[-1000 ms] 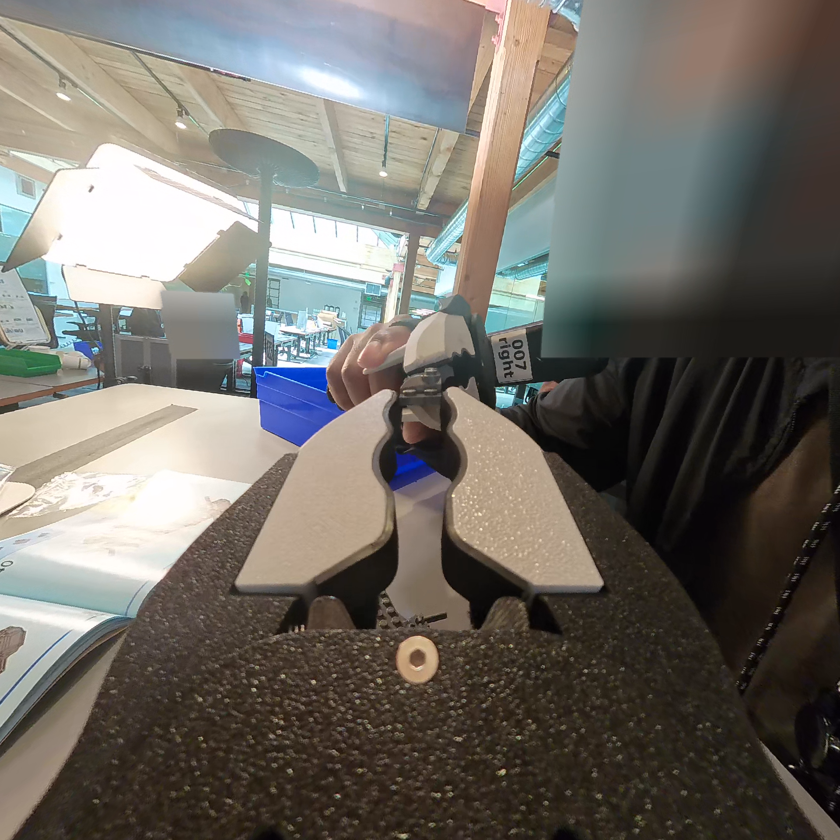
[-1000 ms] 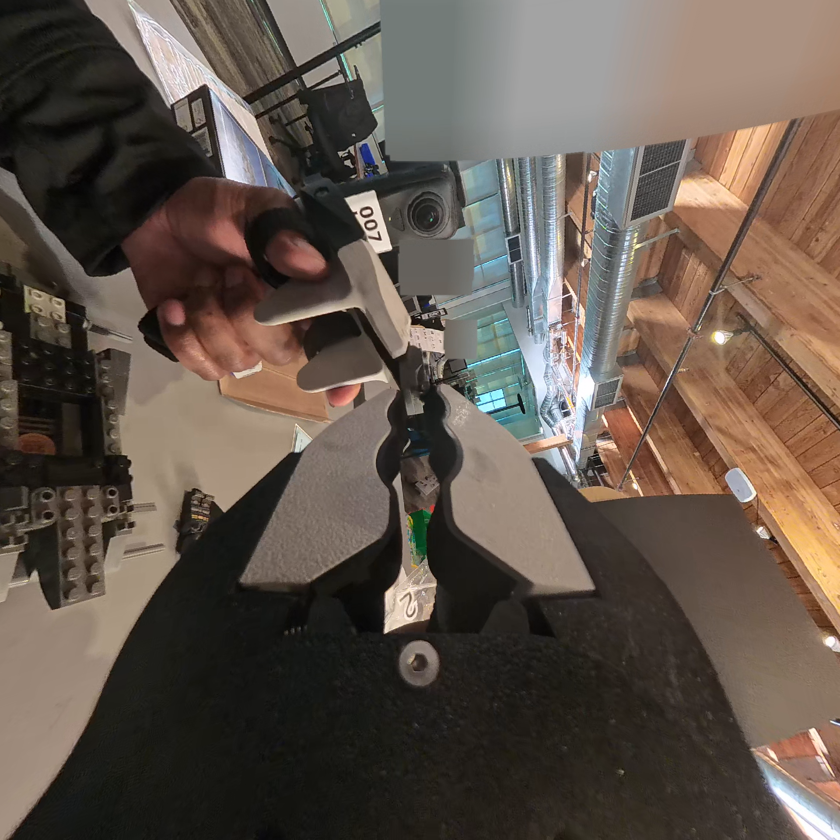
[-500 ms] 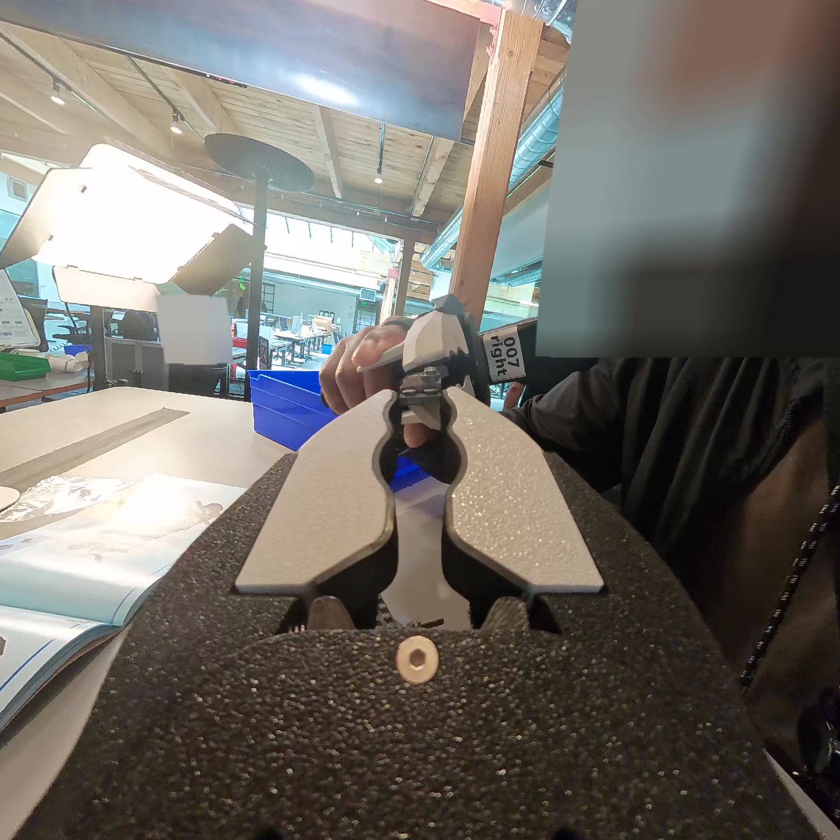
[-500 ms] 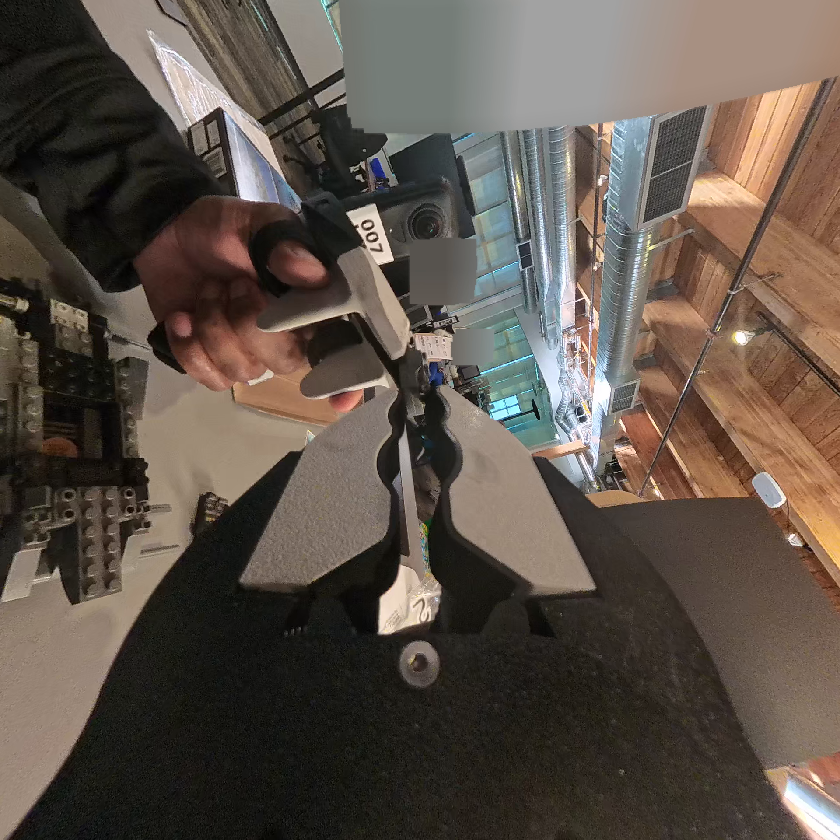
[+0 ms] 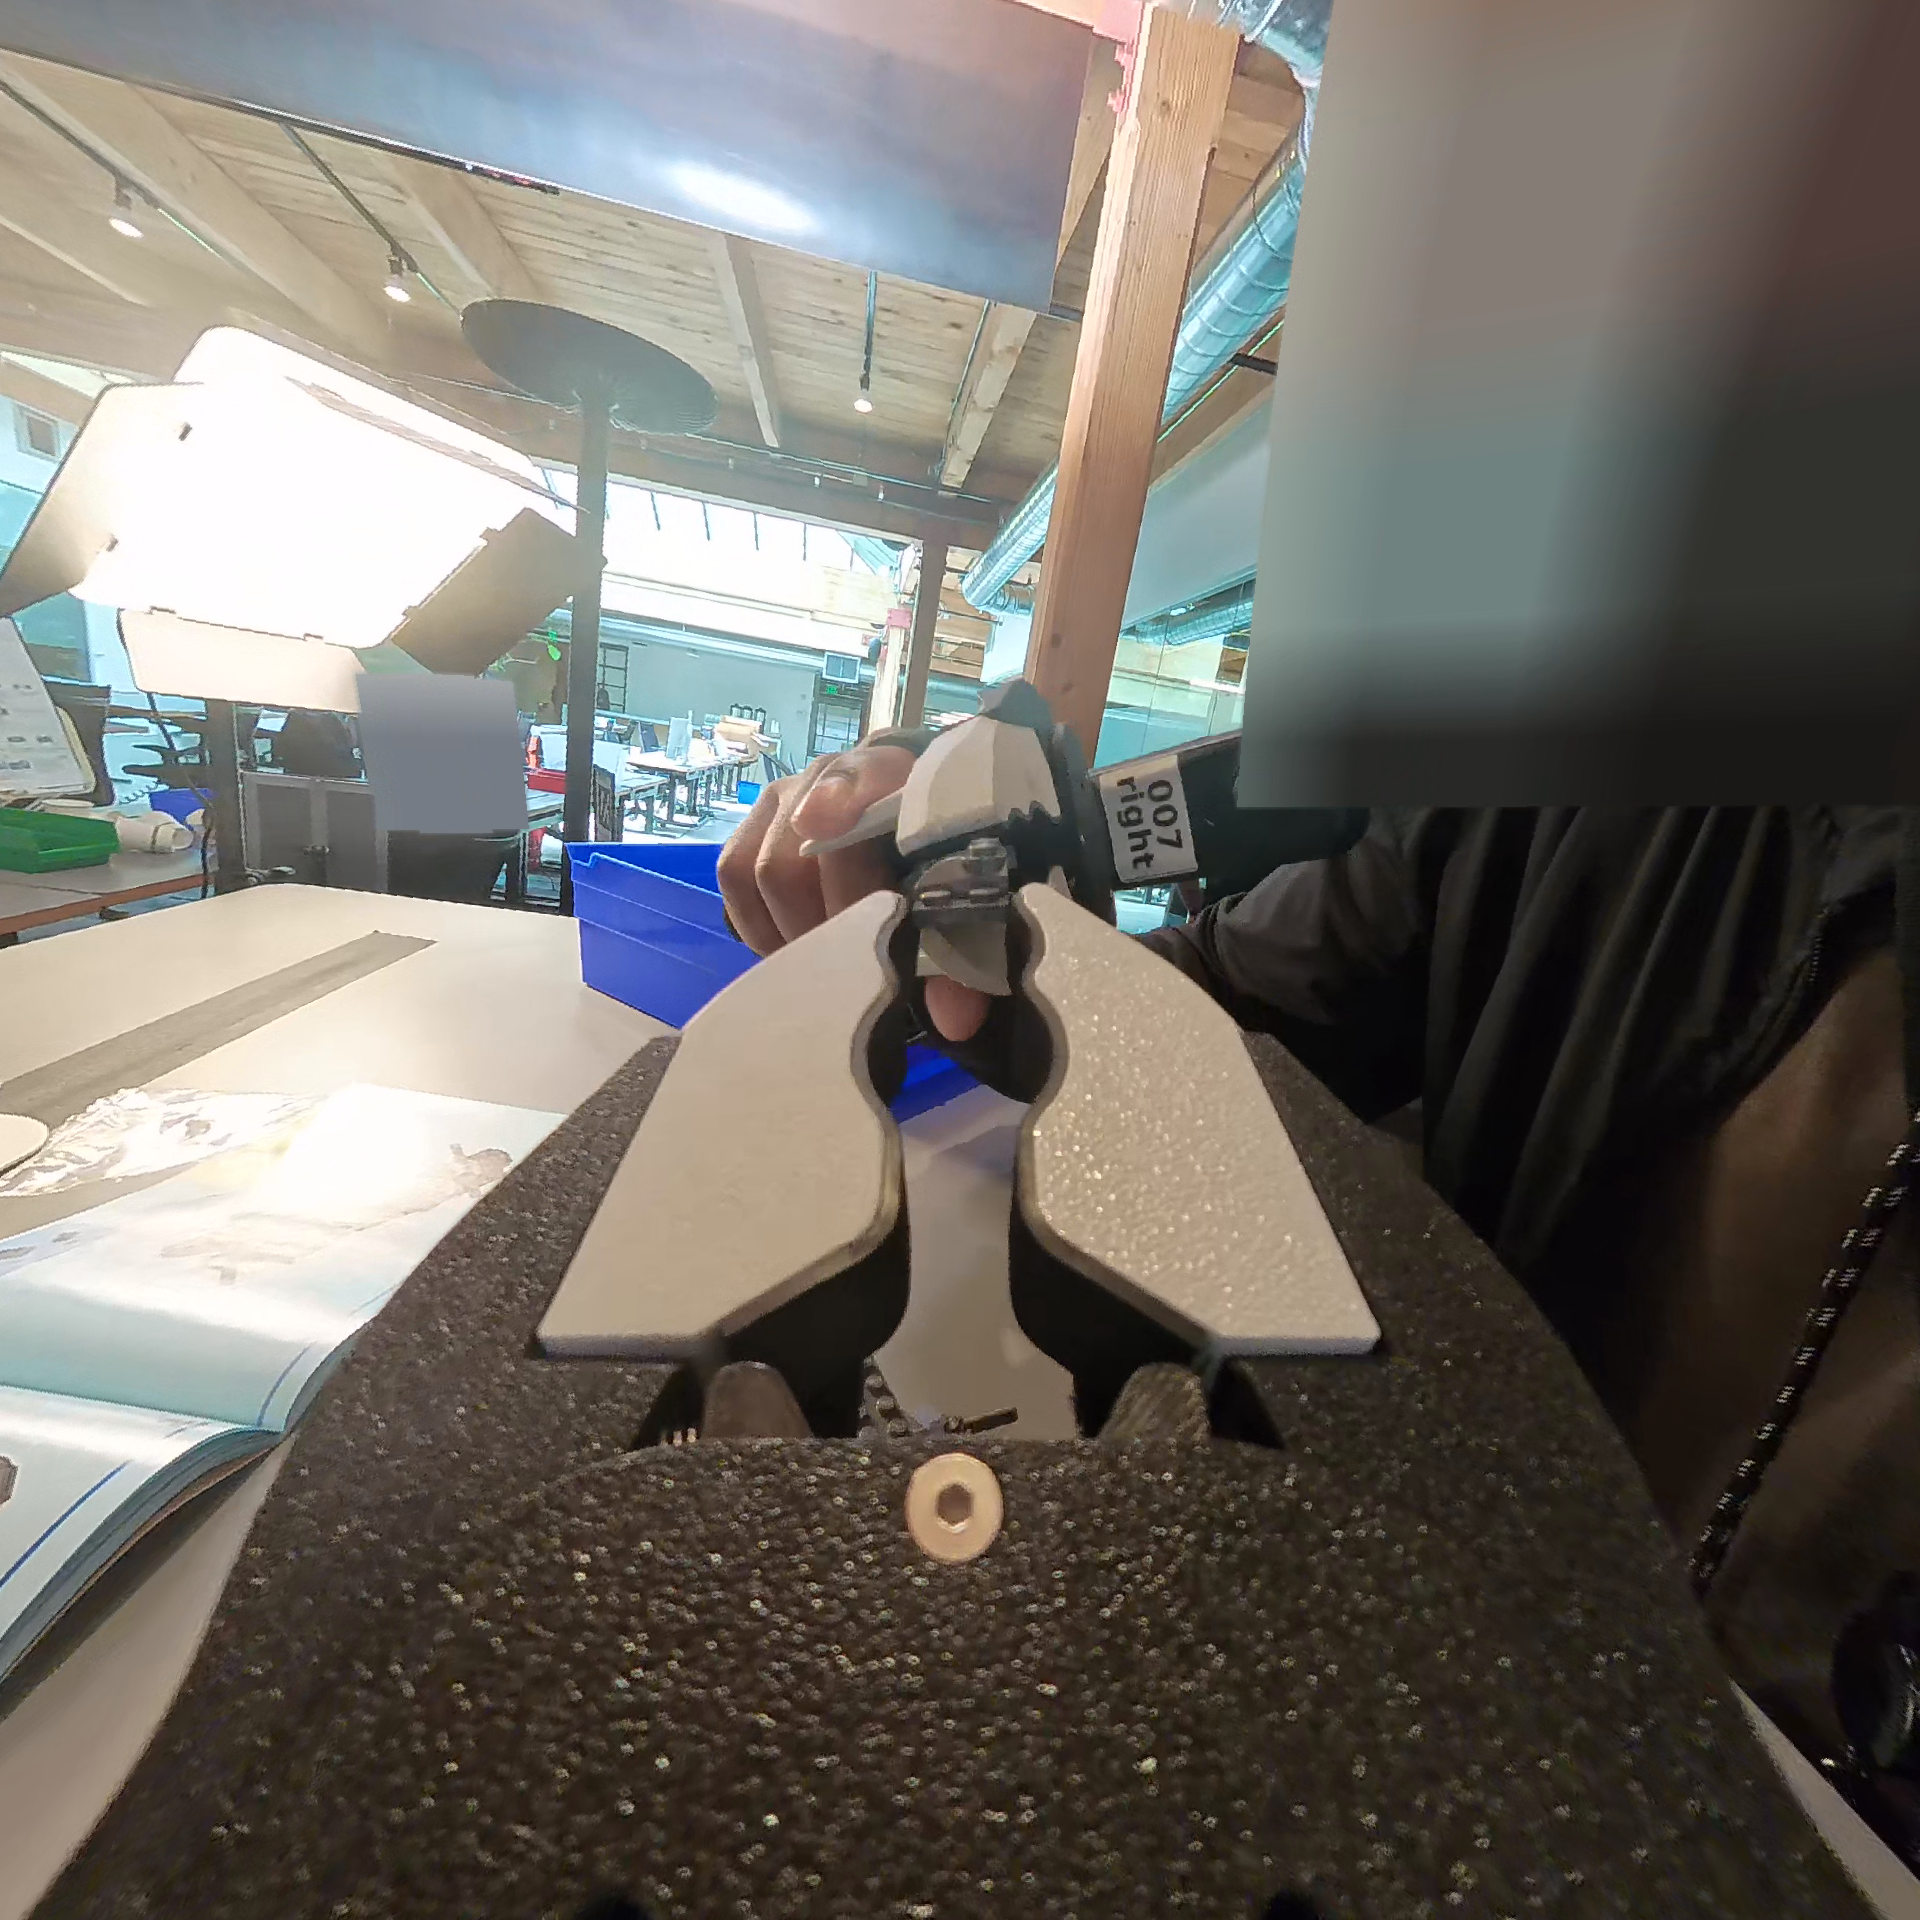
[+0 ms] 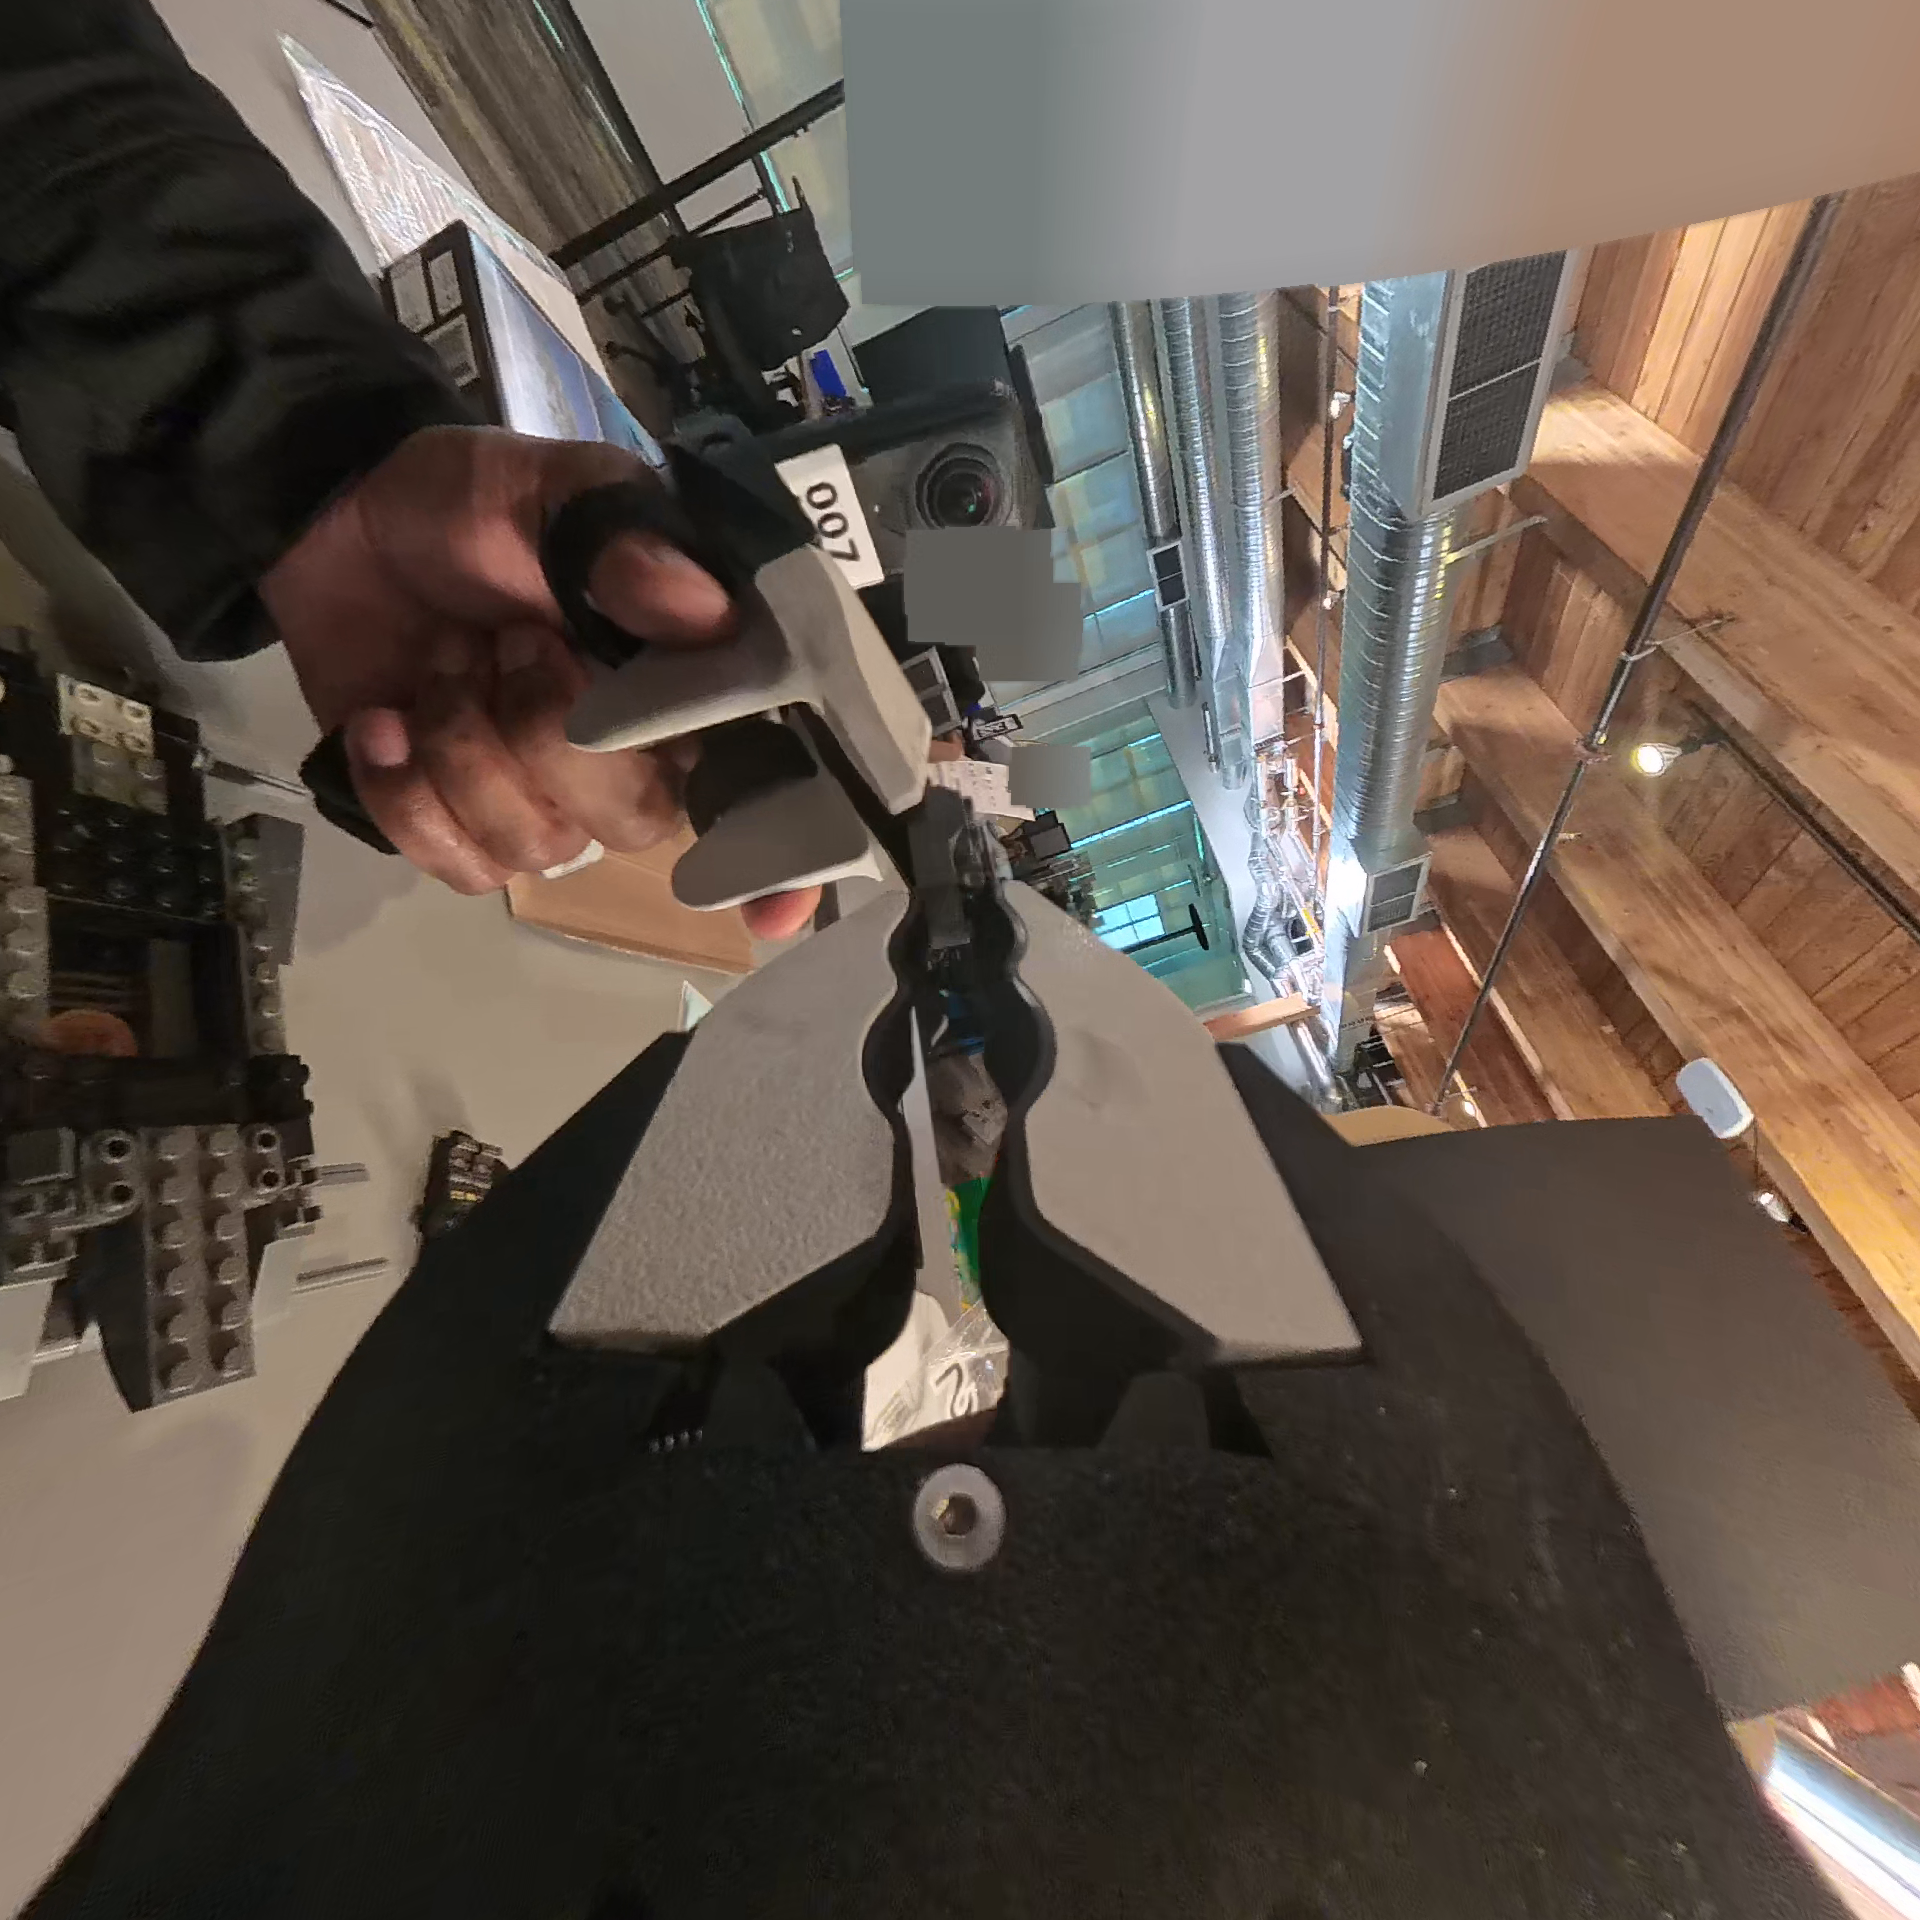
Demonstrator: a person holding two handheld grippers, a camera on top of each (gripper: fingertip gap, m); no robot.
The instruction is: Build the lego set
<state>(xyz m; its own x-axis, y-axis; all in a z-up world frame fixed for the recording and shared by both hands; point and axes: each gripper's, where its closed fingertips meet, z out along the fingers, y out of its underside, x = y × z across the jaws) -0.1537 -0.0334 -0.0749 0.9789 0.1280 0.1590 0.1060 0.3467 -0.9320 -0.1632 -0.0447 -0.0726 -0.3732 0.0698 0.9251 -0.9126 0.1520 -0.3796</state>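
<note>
Where our left claw (image 5: pixel 957 900) narrows to its tips, the two grey fingers stand only a little apart and pinch a small grey brick piece (image 5: pixel 957 883) with studs on top. It spans the narrow gap from one fingertip to the other. Our right claw (image 6: pixel 954 899) meets it tip to tip from the far side. Its fingers are closed almost together on the same piece, one above it and one below as the left wrist view shows them. So the piece sits in the air between the two claws, gripped by both.

Just behind the right claw's fingers, the right hand (image 5: pixel 800 862) wraps its handle. From the right wrist view, the left hand (image 6: pixel 447 675) does likewise behind the left claw, with a camera (image 6: pixel 956 488) mounted just past it.

Under both claws lies a pale table (image 5: pixel 312 987). To the left of the left claw, an open booklet (image 5: pixel 208 1247) lies flat on the table, and beyond the tips stands a blue bin (image 5: pixel 644 914). To the left of the right claw, a black and grey brick build (image 6: pixel 135 1039) rests on the table. A small dark brick cluster (image 6: pixel 457 1153) lies beside it, nearer the claw.

Right of the left claw we see a dark jacket (image 5: pixel 1558 1039). Farther off are a bright lamp panel (image 5: pixel 281 499), a wooden post (image 5: pixel 1122 416) and silver ducts (image 6: pixel 1392 623).
</note>
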